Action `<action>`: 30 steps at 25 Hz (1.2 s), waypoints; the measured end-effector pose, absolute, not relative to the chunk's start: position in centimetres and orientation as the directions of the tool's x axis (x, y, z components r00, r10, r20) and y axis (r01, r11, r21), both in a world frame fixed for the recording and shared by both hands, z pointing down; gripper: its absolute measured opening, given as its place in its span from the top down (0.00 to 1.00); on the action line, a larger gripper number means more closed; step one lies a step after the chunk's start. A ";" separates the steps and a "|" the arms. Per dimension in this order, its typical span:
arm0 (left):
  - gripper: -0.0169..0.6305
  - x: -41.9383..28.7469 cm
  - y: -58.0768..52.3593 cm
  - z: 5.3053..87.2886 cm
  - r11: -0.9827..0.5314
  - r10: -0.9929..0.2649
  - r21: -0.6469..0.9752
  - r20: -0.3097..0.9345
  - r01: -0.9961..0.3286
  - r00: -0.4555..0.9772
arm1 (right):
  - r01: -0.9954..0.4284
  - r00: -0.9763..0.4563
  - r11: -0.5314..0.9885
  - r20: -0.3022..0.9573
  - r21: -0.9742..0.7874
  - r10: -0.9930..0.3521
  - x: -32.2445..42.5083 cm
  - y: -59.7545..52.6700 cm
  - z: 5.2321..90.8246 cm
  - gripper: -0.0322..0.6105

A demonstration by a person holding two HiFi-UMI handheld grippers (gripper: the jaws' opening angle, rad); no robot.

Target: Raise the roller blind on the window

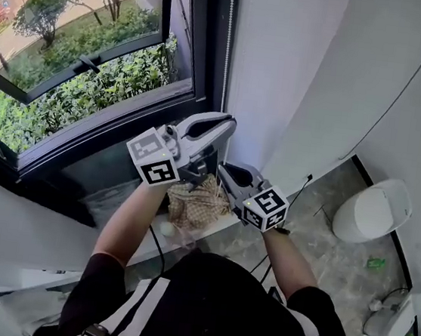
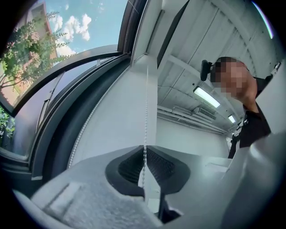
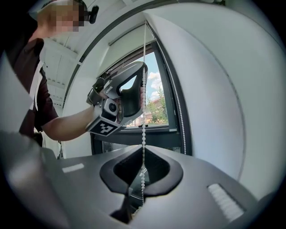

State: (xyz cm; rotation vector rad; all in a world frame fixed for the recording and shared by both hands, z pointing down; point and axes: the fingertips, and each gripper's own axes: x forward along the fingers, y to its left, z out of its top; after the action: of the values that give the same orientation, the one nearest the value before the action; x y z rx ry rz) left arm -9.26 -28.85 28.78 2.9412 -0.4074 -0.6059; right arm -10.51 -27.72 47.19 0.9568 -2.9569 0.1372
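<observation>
A white bead chain (image 1: 228, 44) hangs down the right side of the window frame (image 1: 188, 69). My left gripper (image 1: 228, 120) is raised and shut on this chain (image 2: 145, 112), which runs straight between its pads (image 2: 154, 163). Lower on the same strand, my right gripper (image 1: 222, 169) is also shut on the chain (image 3: 144, 129). The right gripper view shows the left gripper (image 3: 142, 87) directly above, with the strand taut between the two. The chain's other strand (image 3: 178, 116) hangs free beside the frame. No blind fabric covers the glass in the head view.
A woven bag (image 1: 195, 200) lies on the white sill (image 1: 223, 222) under the grippers. The white wall (image 1: 299, 68) is close on the right, with a thin black cable (image 1: 403, 88) across it. A white bin (image 1: 373, 210) stands on the grey floor.
</observation>
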 end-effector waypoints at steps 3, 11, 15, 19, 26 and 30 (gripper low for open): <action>0.95 -8.9 -28.5 28.7 -0.964 -0.262 0.150 -0.362 -0.222 0.895 | -0.586 -0.810 0.807 0.060 -0.068 -0.583 -10.2 -27.4 47.1 0.93; 0.95 -8.5 -28.6 31.5 -0.944 -0.330 0.099 -0.282 -0.315 0.901 | -0.590 -0.806 0.802 0.128 -0.094 -0.578 -10.1 -26.9 50.0 0.93; 0.95 -8.6 -29.0 38.2 -0.922 -0.375 0.182 -0.205 -0.341 0.904 | -0.595 -0.783 0.792 0.323 -0.138 -0.532 -9.9 -26.3 56.8 0.93; 0.95 -10.1 -29.0 39.4 -0.904 -0.413 0.218 -0.225 -0.367 0.883 | -0.585 -0.798 0.795 0.290 -0.162 -0.528 -9.0 -25.8 55.5 0.81; 0.95 -10.1 -28.7 38.9 -0.906 -0.415 0.198 -0.231 -0.375 0.880 | -0.594 -0.802 0.804 -0.084 0.008 -0.592 -8.8 -26.6 39.1 0.82; 0.95 -10.0 -28.4 38.9 -0.908 -0.412 0.189 -0.233 -0.374 0.881 | -0.611 -0.781 0.790 -0.212 0.060 -0.588 -9.2 -27.2 32.4 0.82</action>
State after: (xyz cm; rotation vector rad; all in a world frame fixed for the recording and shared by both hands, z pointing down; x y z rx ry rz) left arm -9.98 -28.38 38.89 2.9115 -0.6113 -0.4067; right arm -9.20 -27.17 32.42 1.0625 -3.1435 -0.2095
